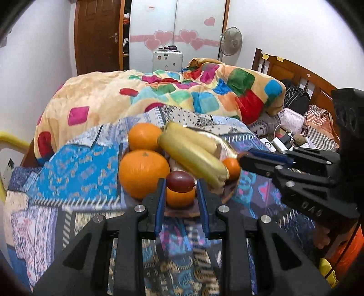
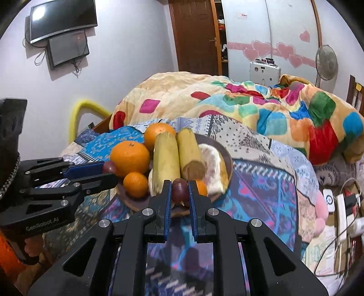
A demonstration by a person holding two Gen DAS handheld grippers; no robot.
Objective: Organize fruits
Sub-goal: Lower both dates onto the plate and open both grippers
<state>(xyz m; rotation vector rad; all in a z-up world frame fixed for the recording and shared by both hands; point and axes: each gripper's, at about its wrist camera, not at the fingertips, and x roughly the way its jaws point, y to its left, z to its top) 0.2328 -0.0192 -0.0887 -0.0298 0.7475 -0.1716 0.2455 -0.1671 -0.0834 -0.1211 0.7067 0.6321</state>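
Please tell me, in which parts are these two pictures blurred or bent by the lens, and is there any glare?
Left wrist view: the bananas and the patterned bedsheet near the plate are smeared by motion, while the left claw stays sharp; the door frame bows from the lens. Right wrist view: the bedsheet below the right claw is smeared, the wardrobe edges curve, and the wall television shows pale glare.

oranges (image 1: 143, 173) left in bowl (image 2: 226, 157) | bananas (image 1: 193, 157) right | bowl on bed (image 1: 75, 164)

Between the jaws: smooth, glossy dark-red fruit (image 1: 180, 181). Beyond them, a matt wooden bowl (image 2: 227, 159). Beneath, a printed cloth bedspread (image 1: 79, 164).
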